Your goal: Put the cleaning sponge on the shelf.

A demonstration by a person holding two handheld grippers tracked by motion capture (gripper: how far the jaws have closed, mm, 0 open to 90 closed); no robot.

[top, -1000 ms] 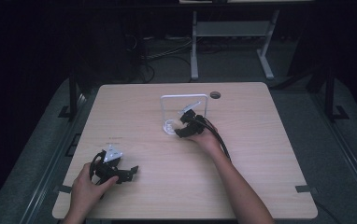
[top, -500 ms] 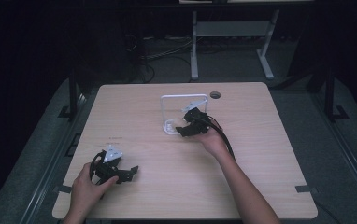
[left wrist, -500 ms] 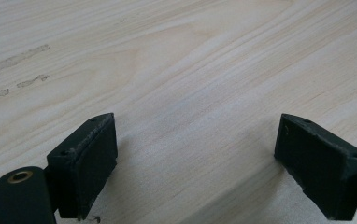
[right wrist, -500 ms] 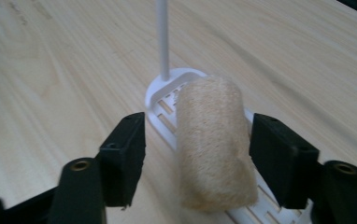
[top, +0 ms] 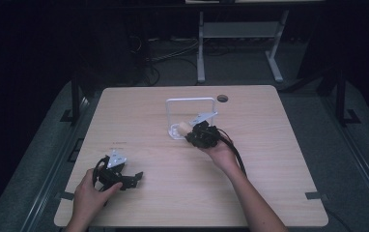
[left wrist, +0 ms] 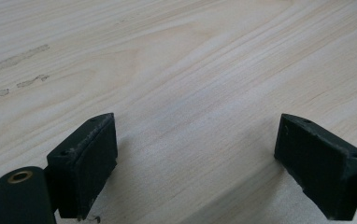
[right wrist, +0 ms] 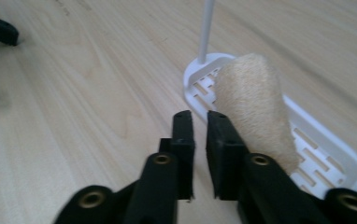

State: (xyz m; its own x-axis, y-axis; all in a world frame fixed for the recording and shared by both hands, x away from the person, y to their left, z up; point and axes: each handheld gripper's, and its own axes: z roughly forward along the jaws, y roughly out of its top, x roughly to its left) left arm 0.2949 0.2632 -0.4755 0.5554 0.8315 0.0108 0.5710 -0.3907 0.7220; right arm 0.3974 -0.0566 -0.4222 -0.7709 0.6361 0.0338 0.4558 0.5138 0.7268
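Beside the right gripper's (right wrist: 198, 123) matt black jaws, a coarse, fibrous beige sponge (right wrist: 253, 107) lies on a glossy white slotted plastic rack (right wrist: 328, 151). The table (left wrist: 190, 60) is pale, smooth matt wood.

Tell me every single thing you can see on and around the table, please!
table: one, light wood, fills the middle of the high view.
rack: one, white wire frame on a slotted white base, at the table's far middle.
sponge: one, beige and rough, resting on the rack's base, beside the right gripper's jaws.
table hole: one, dark and round, near the far edge.
stand: one, pale metal, on the floor behind the table.
left gripper: one, black, jaws wide apart over bare wood, near the front left corner.
right gripper: one, black, jaws nearly together with nothing between them, just been closing, by the rack.
hands: two, one holding each gripper.
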